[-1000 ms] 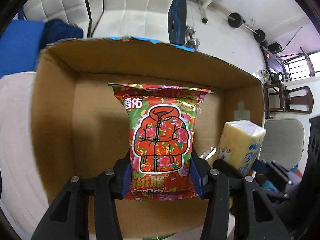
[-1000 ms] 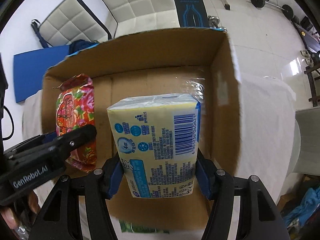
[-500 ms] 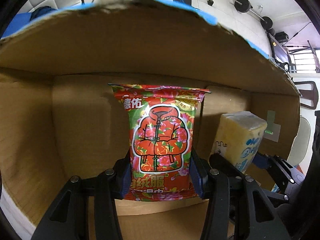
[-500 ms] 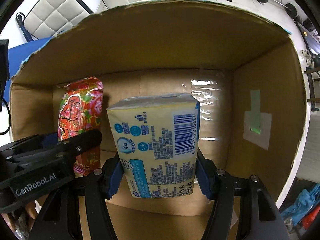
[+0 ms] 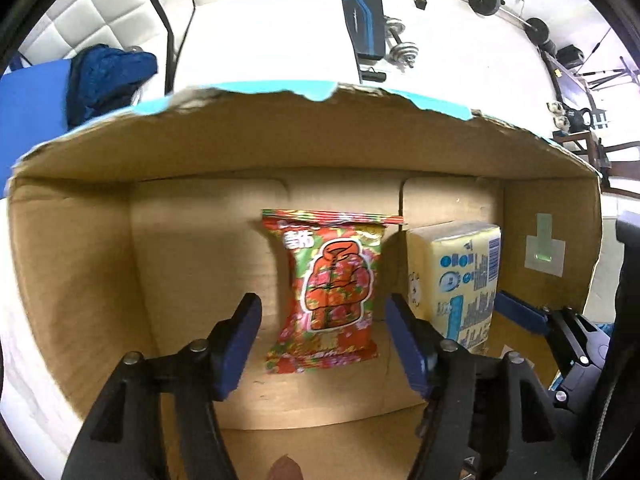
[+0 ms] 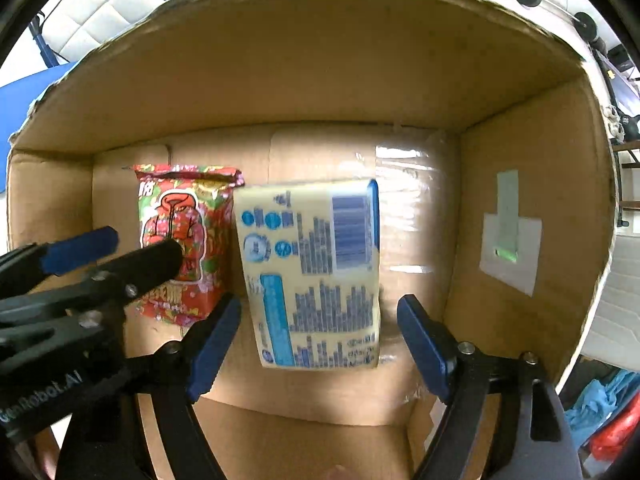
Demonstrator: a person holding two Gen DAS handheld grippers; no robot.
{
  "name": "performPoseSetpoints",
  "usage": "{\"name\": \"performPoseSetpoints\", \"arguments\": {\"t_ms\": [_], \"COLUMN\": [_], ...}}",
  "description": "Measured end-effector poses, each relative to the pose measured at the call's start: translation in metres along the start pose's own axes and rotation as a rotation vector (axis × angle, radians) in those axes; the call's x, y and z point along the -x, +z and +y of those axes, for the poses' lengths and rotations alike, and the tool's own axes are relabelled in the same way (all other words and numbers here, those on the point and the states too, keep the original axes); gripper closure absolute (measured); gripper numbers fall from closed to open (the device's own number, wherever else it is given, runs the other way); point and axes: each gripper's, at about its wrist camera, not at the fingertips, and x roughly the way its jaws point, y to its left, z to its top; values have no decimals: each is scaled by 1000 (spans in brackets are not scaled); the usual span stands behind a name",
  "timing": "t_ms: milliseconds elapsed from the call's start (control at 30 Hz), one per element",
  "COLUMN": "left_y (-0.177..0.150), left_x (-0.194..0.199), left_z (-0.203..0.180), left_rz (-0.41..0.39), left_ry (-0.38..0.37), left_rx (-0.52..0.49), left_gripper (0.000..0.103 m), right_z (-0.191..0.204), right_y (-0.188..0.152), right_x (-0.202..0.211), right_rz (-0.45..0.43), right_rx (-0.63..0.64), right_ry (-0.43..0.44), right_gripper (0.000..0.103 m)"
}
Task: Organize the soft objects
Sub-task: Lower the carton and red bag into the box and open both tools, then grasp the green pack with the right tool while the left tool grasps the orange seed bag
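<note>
A red floral tissue packet lies on the floor of the cardboard box; it also shows in the right wrist view. A yellow tissue pack lies right beside it, also seen in the left wrist view. My left gripper is open, its fingers apart on either side of the red packet without touching it. My right gripper is open, its fingers apart around the near end of the yellow pack.
The box walls rise on all sides around both grippers. Beyond the far rim are white padded chairs, a blue cloth and gym weights on the floor.
Both grippers opened and let go of their packs, which now lie side by side on the box floor. Both grippers have drawn back a little.
</note>
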Motion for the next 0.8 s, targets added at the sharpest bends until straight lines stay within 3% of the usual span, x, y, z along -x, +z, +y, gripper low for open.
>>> {"name": "performPoseSetpoints", "arguments": {"t_ms": [67, 133, 333, 600, 800], "left_y": [-7, -12, -47, -99, -138], "left_x": [8, 15, 37, 68, 92], "left_z": [6, 12, 36, 47, 33], "left_rz": [-15, -30, -89, -203, -313], "left_ry": [10, 15, 40, 99, 133], "left_rx": [7, 15, 32, 42, 31], "left_gripper": [29, 29, 3, 3, 3], "right_z": [3, 5, 11, 18, 17], "right_y": [-5, -12, -41, -98, -136], "right_x": [3, 8, 23, 50, 76], "right_rz": [-2, -10, -32, -100, -184], "right_rx": [4, 6, 12, 5, 31], "right_ry": [4, 6, 17, 20, 5], "right_gripper": [17, 14, 5, 0, 0]}}
